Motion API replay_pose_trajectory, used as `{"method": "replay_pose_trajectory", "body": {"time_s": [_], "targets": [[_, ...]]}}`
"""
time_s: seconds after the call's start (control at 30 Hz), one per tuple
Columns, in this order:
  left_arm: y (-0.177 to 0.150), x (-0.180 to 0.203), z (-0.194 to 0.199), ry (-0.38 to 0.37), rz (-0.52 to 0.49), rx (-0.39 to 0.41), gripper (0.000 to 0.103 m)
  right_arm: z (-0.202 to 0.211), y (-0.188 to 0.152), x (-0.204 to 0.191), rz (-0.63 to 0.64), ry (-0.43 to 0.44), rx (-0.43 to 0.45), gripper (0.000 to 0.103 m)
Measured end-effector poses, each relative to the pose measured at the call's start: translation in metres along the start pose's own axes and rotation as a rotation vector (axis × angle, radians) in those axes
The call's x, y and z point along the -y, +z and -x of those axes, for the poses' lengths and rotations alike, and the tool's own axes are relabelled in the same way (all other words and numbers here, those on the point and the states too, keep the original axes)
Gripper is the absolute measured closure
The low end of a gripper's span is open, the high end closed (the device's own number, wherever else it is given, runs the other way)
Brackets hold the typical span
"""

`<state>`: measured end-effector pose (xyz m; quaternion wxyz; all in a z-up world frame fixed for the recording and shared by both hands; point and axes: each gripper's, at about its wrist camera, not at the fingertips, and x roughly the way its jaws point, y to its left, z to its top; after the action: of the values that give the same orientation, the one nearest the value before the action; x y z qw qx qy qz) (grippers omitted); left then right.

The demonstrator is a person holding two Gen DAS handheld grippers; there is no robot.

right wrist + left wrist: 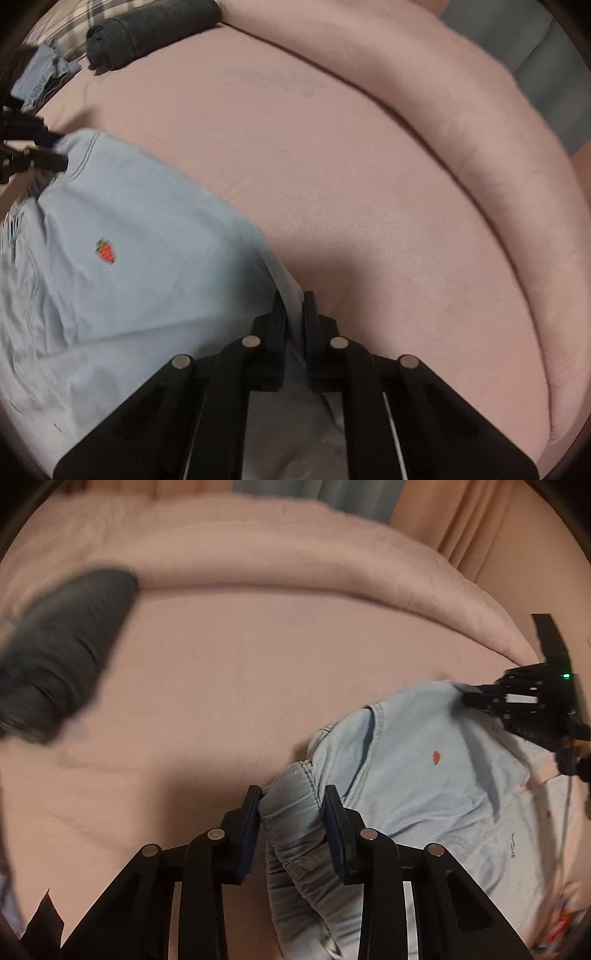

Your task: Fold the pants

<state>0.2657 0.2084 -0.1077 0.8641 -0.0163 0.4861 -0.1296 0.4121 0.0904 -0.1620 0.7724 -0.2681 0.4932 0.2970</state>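
Left gripper [291, 812] pinches the bunched waistband and right gripper [294, 314] is clamped narrow on the opposite edge of the light-blue pants [424, 775], which lie on the pink bed [240, 686]; grasp step, next probably lift both edges together and carry over for the fold.

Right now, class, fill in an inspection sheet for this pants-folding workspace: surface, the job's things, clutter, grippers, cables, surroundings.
Surface: pink bed sheet, with a thick pink duvet rolled along its far edge.
Job's things: light blue pants with a small strawberry patch, partly bunched, lying on the sheet.
Clutter: dark grey folded garment; more blue clothing piled beside it.
Grippers: left gripper closed around a gathered bunch of the pants; right gripper pinched shut on the pants' edge.
Cables: thin wire hanging below the right gripper.
Surroundings: peach curtains behind the bed.
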Motion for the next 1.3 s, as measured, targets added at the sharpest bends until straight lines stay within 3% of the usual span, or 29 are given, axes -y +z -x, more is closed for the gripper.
{"method": "replay_pose_trajectory", "body": {"time_s": [0.13, 0.17, 0.27, 0.33, 0.43, 0.53, 0.63, 0.7, 0.8, 0.93, 1.07, 1.17, 1.2, 1.23, 1.3], "targets": [[-0.011, 0.029, 0.058, 0.123, -0.107, 0.152, 0.071, 0.061, -0.014, -0.020, 0.007, -0.119, 0.157, 0.096], [-0.018, 0.044, 0.075, 0.181, -0.160, 0.207, 0.070, 0.083, -0.019, -0.029, 0.020, -0.158, 0.207, 0.096], [-0.050, 0.068, 0.111, 0.256, -0.272, 0.327, 0.070, 0.147, -0.044, -0.043, 0.073, -0.268, 0.337, 0.096], [-0.071, 0.077, 0.126, 0.260, -0.300, 0.368, 0.070, 0.186, -0.077, -0.067, 0.118, -0.328, 0.415, 0.095], [-0.127, 0.077, 0.147, 0.287, -0.367, 0.404, 0.070, 0.217, -0.126, -0.094, 0.185, -0.331, 0.461, 0.095], [-0.164, 0.090, 0.126, 0.327, -0.444, 0.334, 0.070, 0.219, -0.189, -0.139, 0.258, -0.275, 0.426, 0.095], [-0.189, 0.082, 0.101, 0.368, -0.482, 0.256, 0.070, 0.191, -0.223, -0.167, 0.329, -0.179, 0.303, 0.095], [-0.197, 0.082, 0.092, 0.420, -0.519, 0.238, 0.070, 0.158, -0.241, -0.195, 0.403, -0.172, 0.212, 0.096], [-0.202, 0.085, 0.087, 0.447, -0.551, 0.232, 0.070, 0.132, -0.245, -0.213, 0.451, -0.219, 0.177, 0.096], [-0.207, 0.084, 0.094, 0.443, -0.541, 0.249, 0.070, 0.133, -0.232, -0.203, 0.390, -0.219, 0.182, 0.096], [-0.225, 0.079, 0.084, 0.477, -0.562, 0.201, 0.067, 0.138, -0.258, -0.186, 0.336, -0.168, 0.136, 0.096], [-0.233, 0.075, 0.099, 0.488, -0.529, 0.176, 0.067, 0.140, -0.270, -0.176, 0.265, -0.140, 0.154, 0.094], [-0.236, 0.073, 0.105, 0.488, -0.513, 0.176, 0.064, 0.145, -0.269, -0.170, 0.214, -0.111, 0.148, 0.086], [-0.239, 0.072, 0.113, 0.485, -0.492, 0.178, 0.057, 0.152, -0.269, -0.161, 0.159, -0.067, 0.147, 0.067], [-0.240, 0.065, 0.131, 0.471, -0.413, 0.192, 0.052, 0.168, -0.274, -0.144, 0.064, -0.002, 0.174, 0.047]]}}
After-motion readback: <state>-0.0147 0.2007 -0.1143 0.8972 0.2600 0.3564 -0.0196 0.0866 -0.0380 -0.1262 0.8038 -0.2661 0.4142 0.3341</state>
